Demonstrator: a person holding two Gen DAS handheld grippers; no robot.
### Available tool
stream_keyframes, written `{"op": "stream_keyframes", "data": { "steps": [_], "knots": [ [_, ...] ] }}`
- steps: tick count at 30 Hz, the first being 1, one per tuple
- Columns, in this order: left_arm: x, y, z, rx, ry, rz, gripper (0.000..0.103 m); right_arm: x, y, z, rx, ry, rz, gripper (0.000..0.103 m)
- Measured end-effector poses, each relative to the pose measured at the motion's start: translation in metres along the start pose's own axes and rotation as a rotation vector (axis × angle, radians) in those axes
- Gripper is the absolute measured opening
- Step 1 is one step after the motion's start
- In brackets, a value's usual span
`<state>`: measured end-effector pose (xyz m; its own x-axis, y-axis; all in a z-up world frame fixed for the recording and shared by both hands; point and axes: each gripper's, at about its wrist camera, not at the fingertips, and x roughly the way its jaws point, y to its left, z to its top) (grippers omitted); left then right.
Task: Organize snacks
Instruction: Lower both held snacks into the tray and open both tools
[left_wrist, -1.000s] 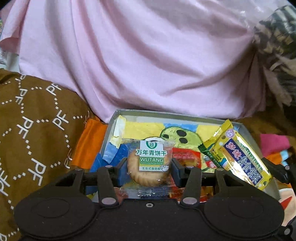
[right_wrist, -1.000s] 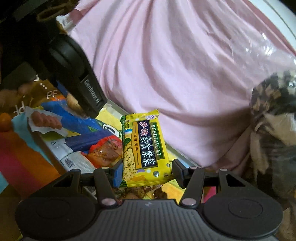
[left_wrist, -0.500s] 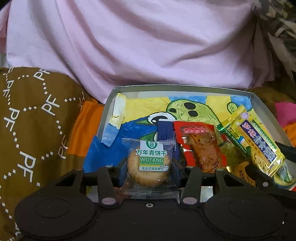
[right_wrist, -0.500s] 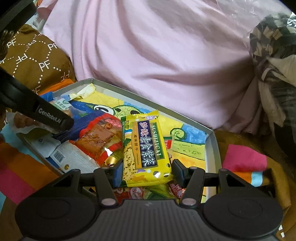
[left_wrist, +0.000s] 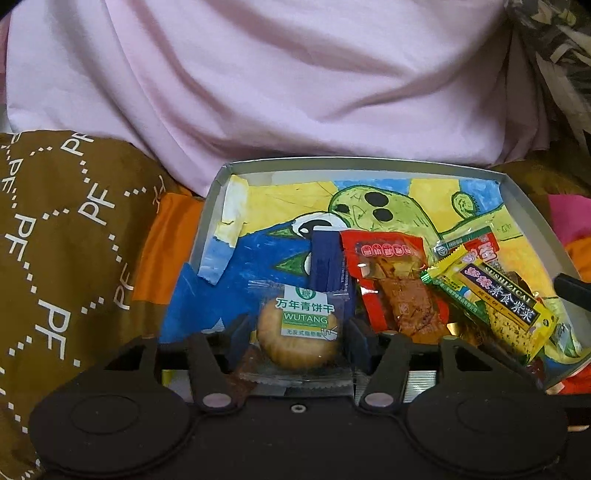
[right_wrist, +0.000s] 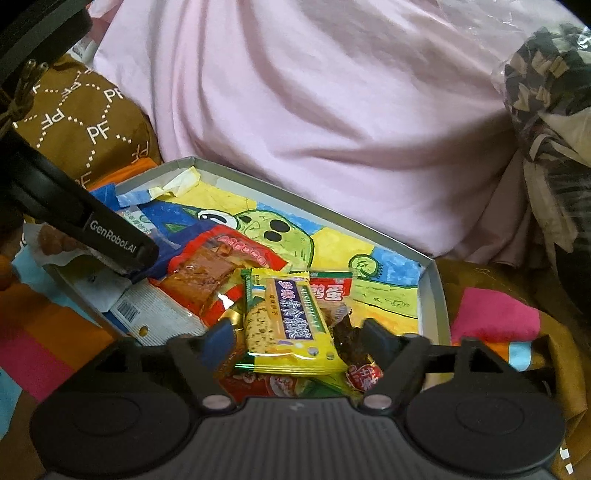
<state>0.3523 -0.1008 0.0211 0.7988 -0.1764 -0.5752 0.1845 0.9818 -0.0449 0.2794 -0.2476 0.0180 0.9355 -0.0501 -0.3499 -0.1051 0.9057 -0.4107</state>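
Both grippers have just been opening over the tray, and both snacks now lie loose between fingers that a second ago clamped them.

The left gripper has its fingers apart, with a gap showing on each side of the round biscuit in its clear wrapper. Half a second ago the pads pressed on that wrapper. The biscuit now rests at the near edge of the tray, just in front of a dark blue packet and beside a red packet. A second ago this gripper was higher and further back, so less of the tray floor showed.

The right gripper has its fingers wide apart, clear of the yellow bar. Earlier the bar stood upright in the grip, above the tray. Now it lies flat on the heap of snacks near the tray's right near corner, partly over the red packet and a dark wrapped piece. From the left wrist view the yellow bar lies tilted at the right side of the tray, with a black fingertip just beyond it.

Behind the tray a pink cloth fills the background, a brown printed cloth lies to the left.
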Motion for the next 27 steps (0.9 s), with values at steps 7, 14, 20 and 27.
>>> {"op": "stream_keyframes", "data": {
  "steps": [7, 14, 20, 27],
  "knots": [
    [-0.013, 0.005, 0.006, -0.047, -0.01, 0.008, 0.086, -0.013, -0.013, -0.001, 0.08, -0.022, 0.01, 0.1],
    [-0.041, 0.007, 0.016, -0.074, -0.082, 0.041, 0.102, -0.044, -0.027, -0.001, 0.172, -0.108, -0.014, 0.103],
    [-0.072, 0.007, 0.018, -0.07, -0.126, 0.044, 0.102, -0.079, -0.037, 0.0, 0.246, -0.19, -0.021, 0.103],
    [-0.112, 0.009, 0.006, -0.042, -0.179, 0.05, 0.102, -0.113, -0.04, -0.003, 0.294, -0.229, -0.018, 0.103]
  ]
}}
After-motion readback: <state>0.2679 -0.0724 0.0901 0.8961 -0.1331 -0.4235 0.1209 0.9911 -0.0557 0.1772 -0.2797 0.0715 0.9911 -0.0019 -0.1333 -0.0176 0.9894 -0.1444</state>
